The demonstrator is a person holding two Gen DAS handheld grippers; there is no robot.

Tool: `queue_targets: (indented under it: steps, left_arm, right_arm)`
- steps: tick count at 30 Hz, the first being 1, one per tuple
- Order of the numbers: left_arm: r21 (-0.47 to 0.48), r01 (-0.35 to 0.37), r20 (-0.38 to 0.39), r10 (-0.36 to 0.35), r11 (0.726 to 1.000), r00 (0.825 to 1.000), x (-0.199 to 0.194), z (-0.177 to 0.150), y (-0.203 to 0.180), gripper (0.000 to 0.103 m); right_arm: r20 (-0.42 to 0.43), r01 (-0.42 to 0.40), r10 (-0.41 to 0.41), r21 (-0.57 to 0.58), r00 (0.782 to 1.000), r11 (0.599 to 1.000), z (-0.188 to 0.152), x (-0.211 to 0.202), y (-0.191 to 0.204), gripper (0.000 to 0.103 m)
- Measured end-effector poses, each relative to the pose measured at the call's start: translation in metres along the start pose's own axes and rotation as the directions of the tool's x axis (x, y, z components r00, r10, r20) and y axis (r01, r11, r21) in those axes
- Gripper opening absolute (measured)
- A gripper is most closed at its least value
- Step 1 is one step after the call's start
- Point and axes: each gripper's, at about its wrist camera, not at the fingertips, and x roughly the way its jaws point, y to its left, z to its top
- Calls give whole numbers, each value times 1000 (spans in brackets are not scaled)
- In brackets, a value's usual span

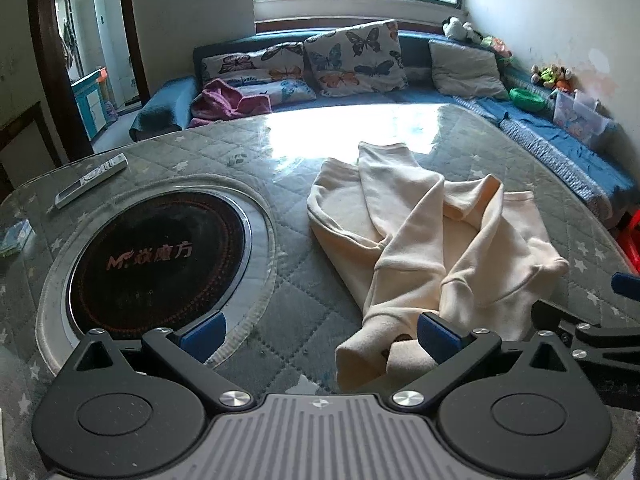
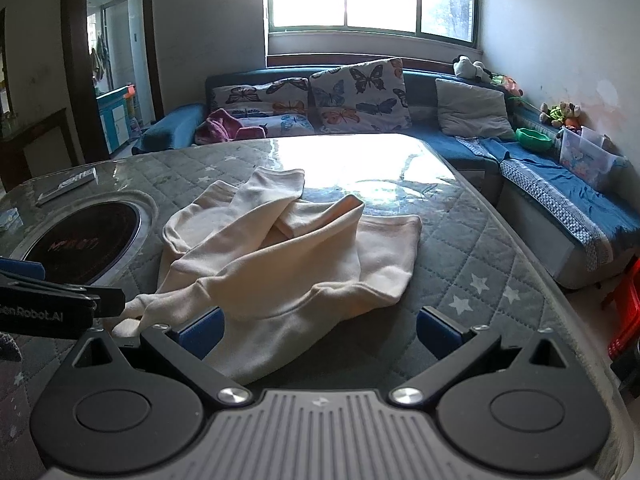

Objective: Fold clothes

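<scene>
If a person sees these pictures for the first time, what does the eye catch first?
First, the cream sweatshirt lying crumpled in the middle of the quilted table cover. Next, the round black cooktop set into the table, left of the garment. Both grippers, left and right, are open at its near edge.

The round black induction hob (image 1: 160,262) set into the table carries a reddish logo, an "M" mark followed by Chinese characters ending in "魔方"; the character before them is too stylised to read surely. In the right wrist view the same print on the hob (image 2: 78,245) is too dim to read. The side of the left gripper (image 2: 48,314) bears pale lettering, "Gen.Robot.AI", its first letter cut off at the frame edge. The remote control (image 1: 91,179) has markings too small to read.
</scene>
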Motion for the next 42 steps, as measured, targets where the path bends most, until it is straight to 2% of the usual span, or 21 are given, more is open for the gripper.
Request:
queue_targets:
  steps: [11,25,30,36,42]
  left_arm:
    - [3,-40,-34,40,999,999,4,14,-6,103]
    - [16,-20,-27,20,1000,999,9,27,-15,103]
    - [-6,-10,-33,9,1000,999,17,32,-9,103]
    - [-26,-9,-24,8,1000,1000,28,40,1,100]
    - [-19,47,-10,-47,999,999,37,51,1,85]
  right_arm:
    - [-7,9,-9,-1,1000,1000,6,4,-2,103]
    - [0,6,-6,-26,1000,1000,18,9,-6,103]
    - [-4,-3,3,-15,1000,1000,30,20,-12,102]
    - [-9,-15,15,-3,1000,1000,44,34,-20,91]
    - [-27,-38,38,17,999,999,62,59,-28,78]
